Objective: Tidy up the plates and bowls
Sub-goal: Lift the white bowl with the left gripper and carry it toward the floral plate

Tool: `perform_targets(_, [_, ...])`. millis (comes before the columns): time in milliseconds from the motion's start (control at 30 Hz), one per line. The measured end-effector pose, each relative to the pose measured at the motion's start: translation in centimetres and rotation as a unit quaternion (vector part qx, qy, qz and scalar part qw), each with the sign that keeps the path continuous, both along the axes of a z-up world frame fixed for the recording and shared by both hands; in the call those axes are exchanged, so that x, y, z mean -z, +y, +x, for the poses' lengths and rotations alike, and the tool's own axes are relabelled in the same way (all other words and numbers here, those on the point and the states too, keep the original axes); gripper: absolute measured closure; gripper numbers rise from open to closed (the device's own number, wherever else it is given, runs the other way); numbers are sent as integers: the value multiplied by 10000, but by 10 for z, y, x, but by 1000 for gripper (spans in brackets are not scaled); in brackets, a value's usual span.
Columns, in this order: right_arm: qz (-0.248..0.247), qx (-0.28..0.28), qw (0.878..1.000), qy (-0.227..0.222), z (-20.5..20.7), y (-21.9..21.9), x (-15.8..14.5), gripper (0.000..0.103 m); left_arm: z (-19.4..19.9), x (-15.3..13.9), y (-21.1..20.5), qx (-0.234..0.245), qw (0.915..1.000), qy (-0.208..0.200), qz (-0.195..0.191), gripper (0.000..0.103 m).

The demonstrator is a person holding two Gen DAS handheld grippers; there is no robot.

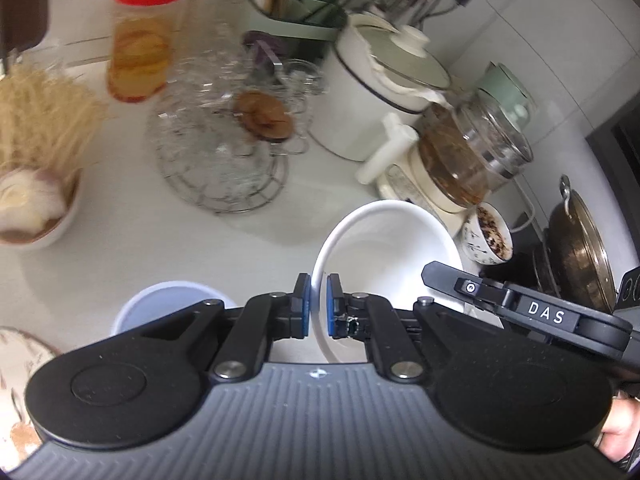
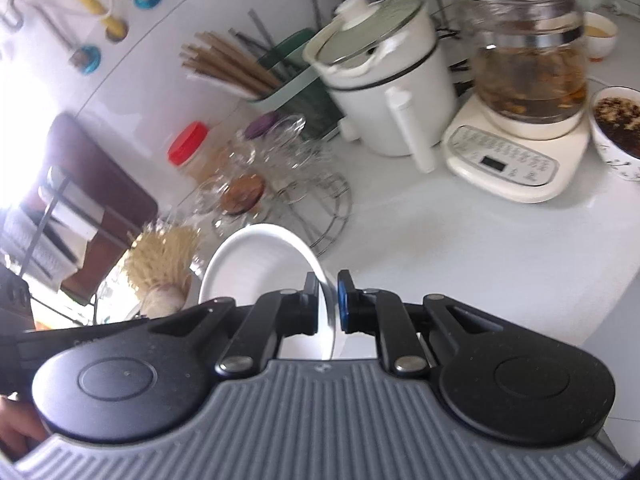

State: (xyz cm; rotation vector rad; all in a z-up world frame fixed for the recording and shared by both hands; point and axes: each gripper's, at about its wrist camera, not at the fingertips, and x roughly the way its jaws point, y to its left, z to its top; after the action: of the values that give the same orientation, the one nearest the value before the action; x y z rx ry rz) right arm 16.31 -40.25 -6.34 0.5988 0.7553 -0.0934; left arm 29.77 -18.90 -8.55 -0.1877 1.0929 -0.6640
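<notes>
Your left gripper (image 1: 318, 306) is clenched on the near rim of the white bowl (image 1: 400, 240), and your right gripper (image 2: 328, 306) is clenched on the opposite rim of that same bowl, so the bowl hangs tilted between both tools above the white countertop (image 2: 460, 248). Just beyond the bowl stands the wire rack of glassware (image 1: 224, 148), with a red-lidded jar (image 1: 142, 36) behind it. Farther back stand the white electric pot (image 2: 384, 80) and the glass kettle (image 2: 528, 52) on its base.
</notes>
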Motion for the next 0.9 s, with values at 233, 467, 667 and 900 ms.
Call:
perform_targets(233, [-3, -473, 9988, 147, 22, 31, 7, 90, 2, 7, 42, -555, 9984, 45, -11, 94])
perform_targets(467, [-19, -843, 9959, 312, 42, 53, 15, 90, 6, 12, 68, -869, 9962, 69, 31, 94])
perform_targets(667, [59, -1147, 9919, 536, 56, 68, 32, 89, 7, 21, 89, -1072, 9941, 151, 120, 94])
perform_targets(900, [48, -1449, 9866, 749, 67, 83, 45, 89, 10, 37, 102, -1182, 9922, 307, 239, 94])
